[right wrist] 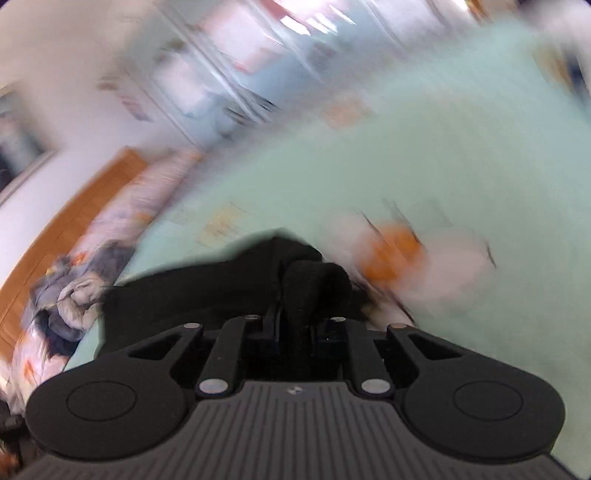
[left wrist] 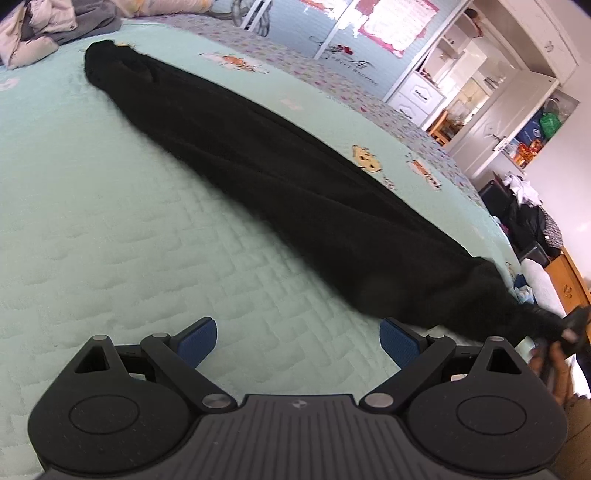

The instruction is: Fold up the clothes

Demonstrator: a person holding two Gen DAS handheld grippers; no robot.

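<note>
A long black garment (left wrist: 280,177) lies folded into a narrow strip, running diagonally across the mint-green quilted bed (left wrist: 110,221). My left gripper (left wrist: 298,341) hovers over the quilt beside the strip's near end, its blue pads (left wrist: 195,339) wide apart with nothing between them. At the lower right edge, the right gripper (left wrist: 574,325) pinches the strip's tapered end, with a hand (left wrist: 554,369) behind it. The right wrist view is motion-blurred. In it my right gripper (right wrist: 299,314) is shut on a bunched fold of the black garment (right wrist: 310,280), which hides the fingertips.
A heap of pale and grey clothes (left wrist: 40,33) sits at the bed's far corner. White cupboards (left wrist: 480,92) and a dark seat piled with clothes (left wrist: 524,218) stand past the bed's right side. A rumpled quilt (right wrist: 74,295) and a wooden board (right wrist: 74,206) lie left of the right gripper.
</note>
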